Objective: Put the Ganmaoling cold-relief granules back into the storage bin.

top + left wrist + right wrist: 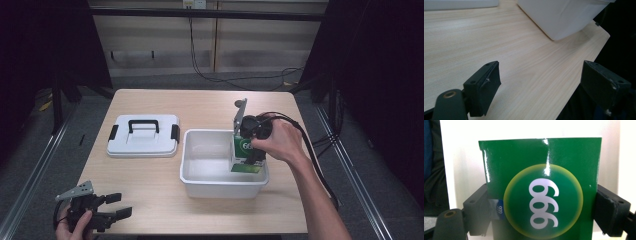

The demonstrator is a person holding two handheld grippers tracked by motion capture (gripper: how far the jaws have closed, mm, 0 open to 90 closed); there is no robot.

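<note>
Green carton [541,195] is clamped by the right gripper [541,212] inside the white bin [200,187]; left gripper [541,85] is held spread, near the bin's front-left corner.

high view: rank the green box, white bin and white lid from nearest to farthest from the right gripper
1. green box: between the jaws of the right gripper, inside the bin at its right end.
2. white bin: just beneath and around the gripper, mid-table.
3. white lid: lying flat on the table to the bin's left, farthest off.
</note>
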